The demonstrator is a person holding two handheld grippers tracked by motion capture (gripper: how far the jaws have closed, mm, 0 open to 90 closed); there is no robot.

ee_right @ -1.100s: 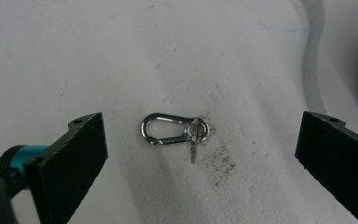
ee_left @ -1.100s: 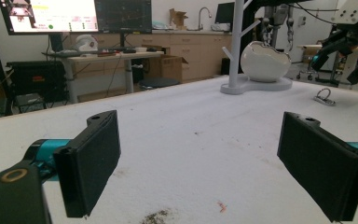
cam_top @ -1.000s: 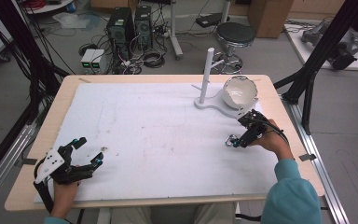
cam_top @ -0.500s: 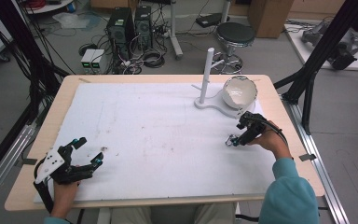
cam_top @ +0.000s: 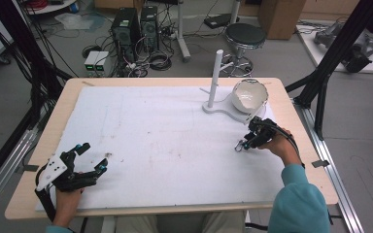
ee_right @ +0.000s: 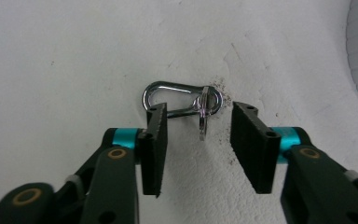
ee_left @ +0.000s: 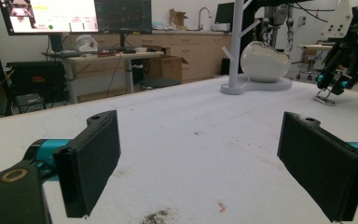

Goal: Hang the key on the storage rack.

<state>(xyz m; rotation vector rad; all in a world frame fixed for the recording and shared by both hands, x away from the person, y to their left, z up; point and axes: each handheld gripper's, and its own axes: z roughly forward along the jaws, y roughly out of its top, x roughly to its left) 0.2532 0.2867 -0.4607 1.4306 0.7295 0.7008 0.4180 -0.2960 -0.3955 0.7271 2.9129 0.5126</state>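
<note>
— Where is the carabiner point(ee_right: 179, 101)?
— Centre of my right gripper view, on the white mat point(cam_top: 175, 141).
— Your jaws?
— Right gripper point(ee_right: 198, 147) partly open around its ring, not gripping. Left gripper point(ee_left: 205, 163) wide open, empty.

My right gripper point(cam_top: 245, 142) sits slightly lower toward carabiner point(ee_right: 179, 99) than second ago, jaws parted; left gripper point(cam_top: 88, 159) shifts marginally.
</note>
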